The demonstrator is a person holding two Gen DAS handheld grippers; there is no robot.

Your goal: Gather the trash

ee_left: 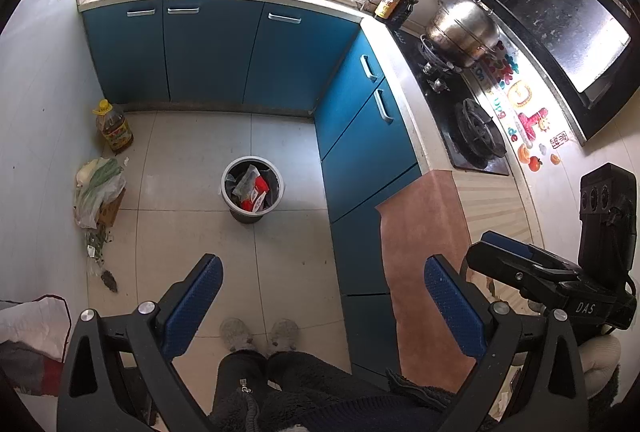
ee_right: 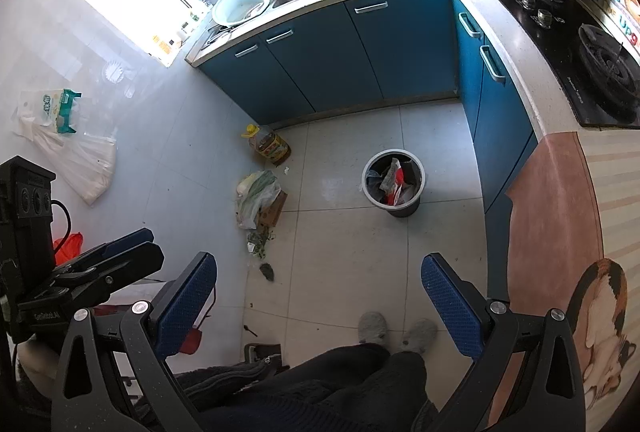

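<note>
A round grey trash bin [ee_left: 225,189] [ee_right: 366,179] stands on the tiled floor, holding red and clear wrappers [ee_left: 254,187] [ee_right: 394,177]. By the left wall lie a plastic bag of greens [ee_left: 96,188] [ee_right: 256,194], a small cardboard box [ee_left: 110,211] [ee_right: 274,213], green scraps [ee_left: 96,245] [ee_right: 258,244] and a dark lump [ee_left: 109,279] [ee_right: 267,271]. My left gripper [ee_left: 323,264] hangs open above the floor, short of the bin, holding nothing. My right gripper [ee_right: 319,260] is open too, empty, beside the counter edge.
Blue cabinets [ee_left: 208,52] run along the back and right. An oil bottle [ee_left: 114,128] [ee_right: 270,144] stands in the corner. A pink mat [ee_left: 424,252] covers the counter near a gas stove [ee_left: 476,128] and steel pot [ee_left: 464,28]. A person's grey slippers [ee_left: 260,336] are below me.
</note>
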